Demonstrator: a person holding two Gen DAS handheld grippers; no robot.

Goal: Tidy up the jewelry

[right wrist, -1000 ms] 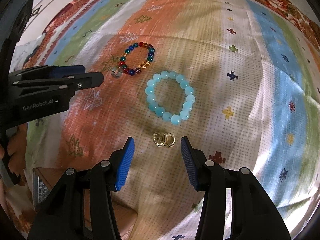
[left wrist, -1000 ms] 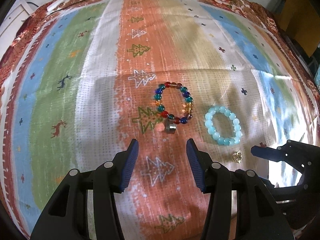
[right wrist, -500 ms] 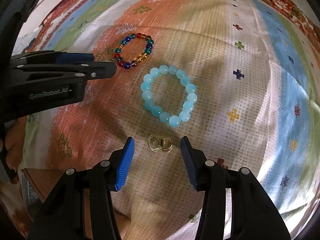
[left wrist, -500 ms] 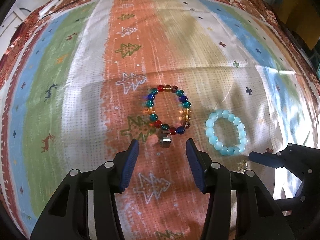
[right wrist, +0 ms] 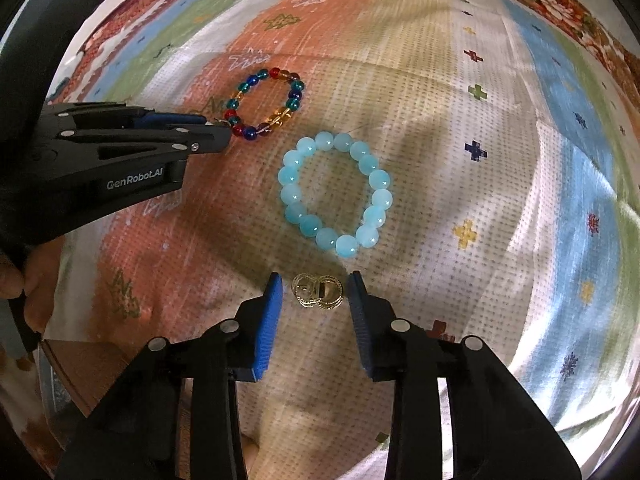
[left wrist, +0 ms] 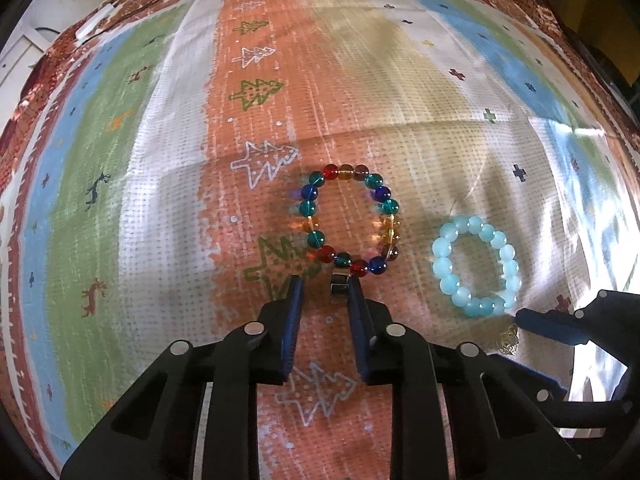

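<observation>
item: small silver metal ring (left wrist: 339,287), on the striped cloth (left wrist: 160,208) touching the multicoloured glass bead bracelet (left wrist: 349,220). it lies dead ahead between your left gripper (left wrist: 325,294) jaws, which have just been closing; right pad touching, left apart.

item: gold double-ring trinket (right wrist: 317,292), just ahead between your right gripper (right wrist: 315,294) jaws, also just closing, not yet pinching.

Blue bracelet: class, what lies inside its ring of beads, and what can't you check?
Inside the blue bracelet only bare patterned cloth shows; no other jewelry sits there. Whatever is under the beads or beneath the cloth is covered.
</observation>
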